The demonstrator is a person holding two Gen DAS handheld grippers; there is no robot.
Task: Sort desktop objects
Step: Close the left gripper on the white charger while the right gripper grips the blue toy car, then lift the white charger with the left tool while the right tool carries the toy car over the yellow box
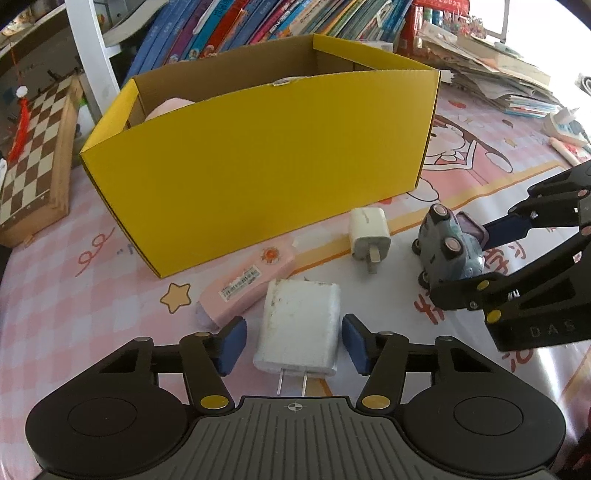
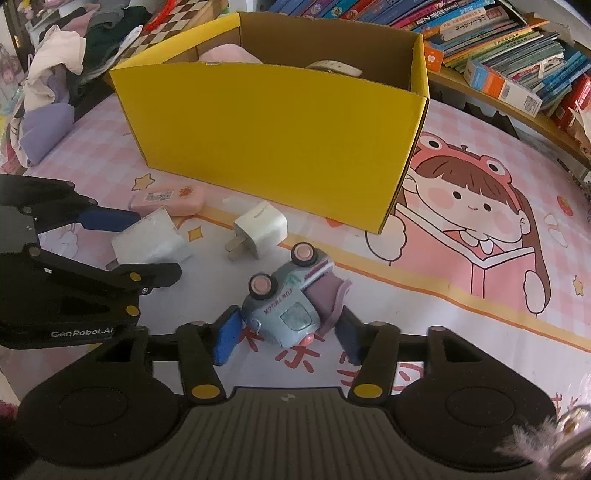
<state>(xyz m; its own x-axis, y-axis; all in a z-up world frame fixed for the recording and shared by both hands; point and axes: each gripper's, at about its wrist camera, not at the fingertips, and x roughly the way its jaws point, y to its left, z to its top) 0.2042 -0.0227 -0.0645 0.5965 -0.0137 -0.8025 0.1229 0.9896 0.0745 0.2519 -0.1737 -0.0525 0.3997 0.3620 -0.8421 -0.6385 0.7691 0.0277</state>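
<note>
A large white charger (image 1: 300, 325) lies on the pink desk mat, prongs toward me, between the open pads of my left gripper (image 1: 293, 341); small gaps show on both sides. It also shows in the right wrist view (image 2: 147, 242). A grey-blue toy truck (image 2: 286, 306) lies on its side between the open pads of my right gripper (image 2: 286, 338), the pads close to it. The truck also shows in the left wrist view (image 1: 448, 249). A small white plug (image 1: 369, 236) and a pink eraser (image 1: 247, 282) lie in front of the yellow box (image 1: 258, 162).
The yellow box (image 2: 273, 129) holds pink and white items. A chessboard (image 1: 33, 147) stands at the left. Books (image 1: 280, 22) line the back, with stacked papers (image 1: 498, 70) at the right. Clothes (image 2: 55, 81) are piled left of the box.
</note>
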